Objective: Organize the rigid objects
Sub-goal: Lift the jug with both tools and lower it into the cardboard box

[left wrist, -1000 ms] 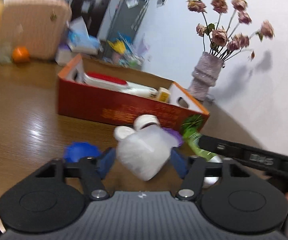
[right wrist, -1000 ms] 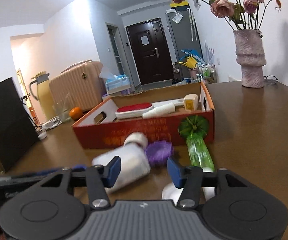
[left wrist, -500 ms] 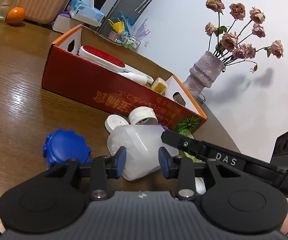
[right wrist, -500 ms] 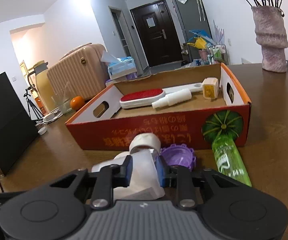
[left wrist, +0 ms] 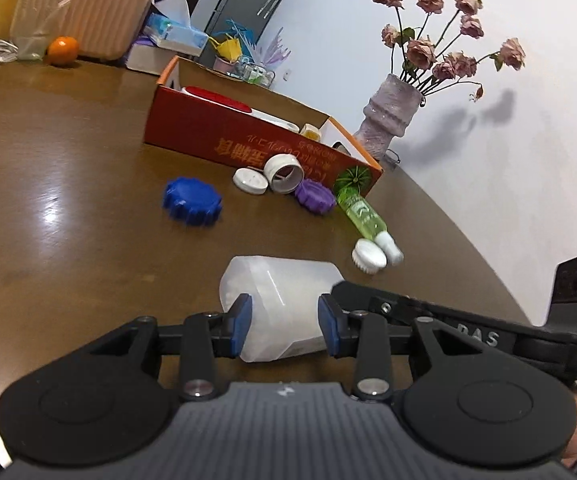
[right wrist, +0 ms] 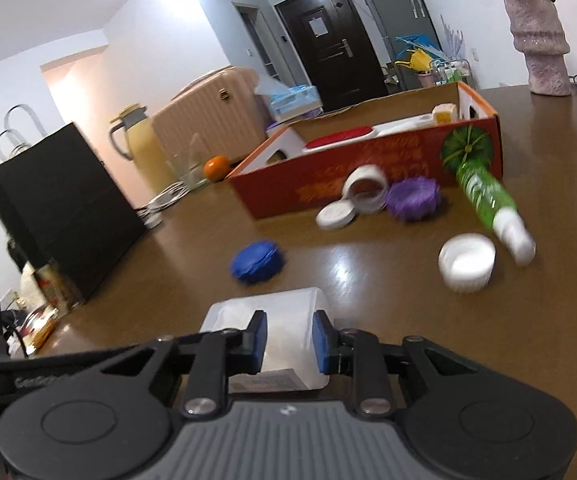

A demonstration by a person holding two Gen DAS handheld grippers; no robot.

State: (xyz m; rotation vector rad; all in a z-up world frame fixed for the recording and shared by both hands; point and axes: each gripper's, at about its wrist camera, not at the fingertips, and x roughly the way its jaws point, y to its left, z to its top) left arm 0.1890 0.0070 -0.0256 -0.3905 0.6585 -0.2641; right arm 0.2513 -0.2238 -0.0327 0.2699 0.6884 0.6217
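1. Between both pairs of blue pads, held over the near part of the brown wooden table [left wrist: 68, 184]: a translucent white plastic bottle [left wrist: 284, 300], cap off.
2. Left gripper [left wrist: 284, 322] clenched across the bottle's wide body, pads pressed on either flank; right gripper [right wrist: 286, 340] clenched on the same bottle at its other end, seemingly the narrower part, though the exact spot stays hidden.
3. Bottle lying roughly level, cloudy-walled, squarish in section with rounded shoulders, a printed label just showing near the right pads; contents cannot be told.
4. Far ahead on the table: a red cardboard box [left wrist: 224, 140] with orange rim, already holding a red-faced brush and small items.
5. Scattered before the box: a blue scalloped lid [left wrist: 192, 202], a purple scalloped lid [left wrist: 314, 200], a white ring-shaped cap [left wrist: 284, 172], a flat white disc lid [left wrist: 250, 180], a green clear plastic bottle [left wrist: 362, 216] and a white ribbed cap [right wrist: 466, 262].
6. Likely step: steadying the bottle for capping or carrying toward the box. Best done with even pressure, since thin walls probably buckle; kept level, lifted clear of the loose lids, one grip eased off only once the other bears the weight.
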